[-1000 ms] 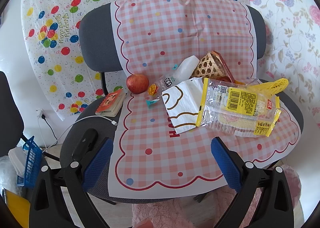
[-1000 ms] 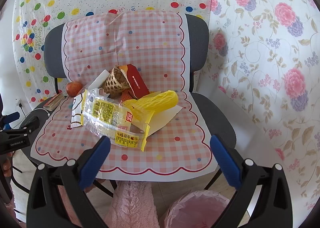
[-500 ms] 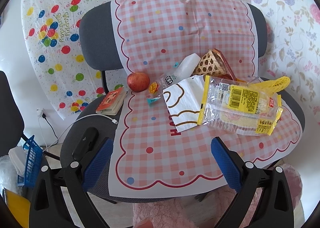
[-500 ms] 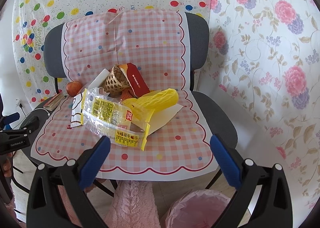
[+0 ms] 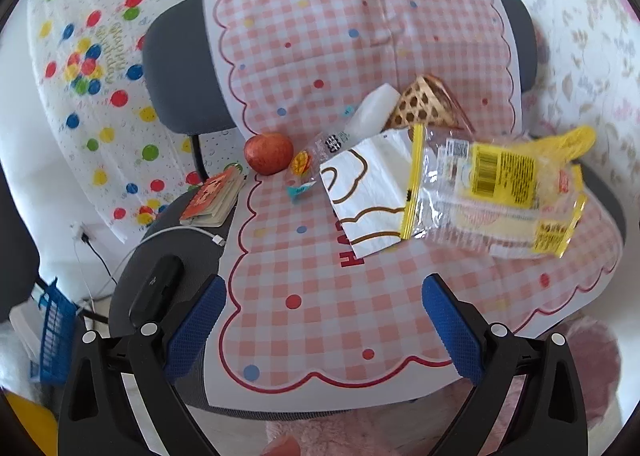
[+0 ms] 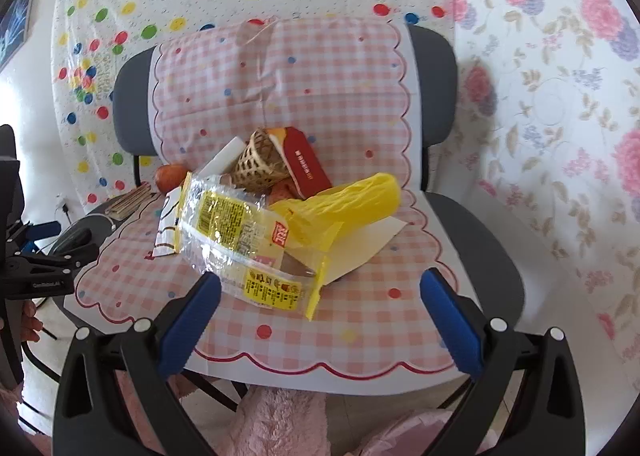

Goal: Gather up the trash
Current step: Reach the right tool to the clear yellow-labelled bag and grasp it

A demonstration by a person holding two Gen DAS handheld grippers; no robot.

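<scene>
Both of your hand-held grippers hang released and empty just short of the chair's near edge: the left hand-held gripper (image 5: 324, 320) faces the bare checked cloth (image 5: 320, 296), the right hand-held gripper (image 6: 320, 308) sits just before the clear wrapper (image 6: 244, 244). The trash lies heaped mid-seat: wrapper on top, yellow bag (image 6: 344, 203) to its right, white bag (image 5: 372, 183) under its left end. Take the wrapper first with the right; pinch its near yellow-printed edge, low and flat, and lift slowly so the bags beneath don't drag along.

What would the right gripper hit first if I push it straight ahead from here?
Probably the clear snack bag with yellow edges: the open right gripper points at its near end on the checked cloth. Depth is hard to judge.
</scene>
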